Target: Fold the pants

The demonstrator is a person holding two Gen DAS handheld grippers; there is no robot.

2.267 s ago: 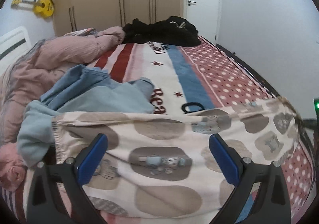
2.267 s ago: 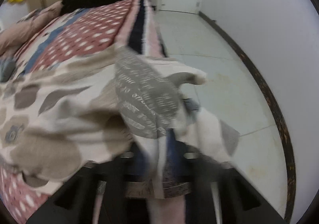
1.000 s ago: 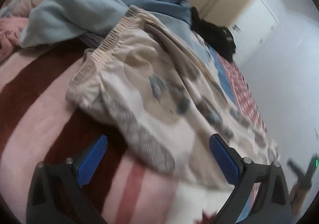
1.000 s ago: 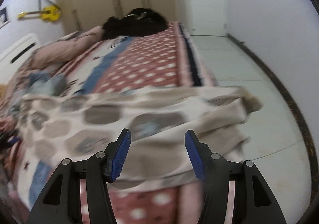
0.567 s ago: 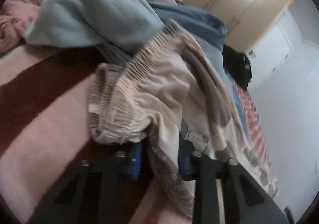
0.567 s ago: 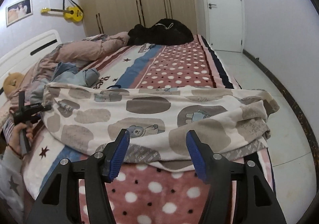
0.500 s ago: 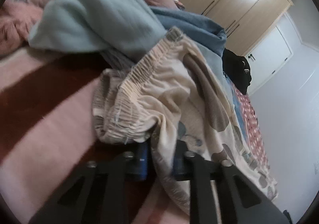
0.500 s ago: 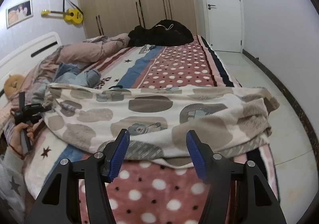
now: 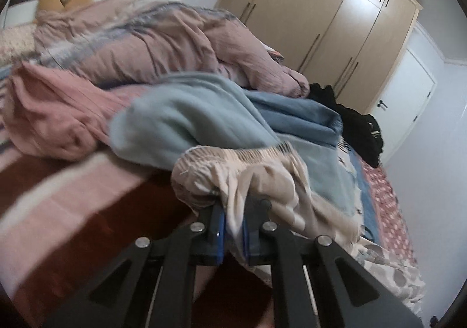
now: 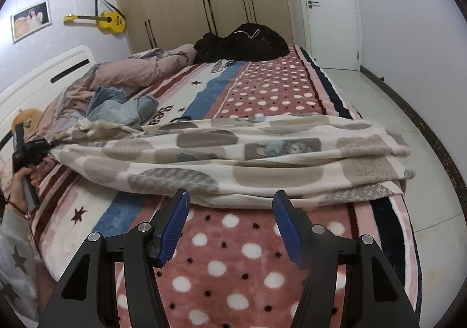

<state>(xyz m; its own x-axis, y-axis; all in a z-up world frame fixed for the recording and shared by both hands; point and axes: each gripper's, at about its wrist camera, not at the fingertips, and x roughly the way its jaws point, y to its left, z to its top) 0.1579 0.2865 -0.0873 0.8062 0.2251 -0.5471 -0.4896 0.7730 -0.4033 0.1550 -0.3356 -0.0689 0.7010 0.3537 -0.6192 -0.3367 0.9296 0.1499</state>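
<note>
The patterned pajama pants (image 10: 233,161) lie stretched across the bed's spotted blanket (image 10: 239,263), legs ending at its floor-side edge. My left gripper (image 9: 232,227) is clamped on the elastic waistband (image 9: 233,157) (bunched between the pads) so I can carry that end over. My right gripper (image 10: 230,226) waits half-open and empty just short of the near edge of the pants.

One pair of pants (image 10: 233,158), two claws (image 9: 233,228) (image 10: 230,228), one yellow guitar (image 10: 108,21), one framed picture (image 10: 30,20).

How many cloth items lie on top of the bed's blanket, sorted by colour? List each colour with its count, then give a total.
Cream with grey-brown patches: 1, the pants, waistband clamped in the left gripper
Light blue: 1, a crumpled garment
Pink: 1, the bunched duvet
Black: 1, a heap of clothing
Total: 4
</note>
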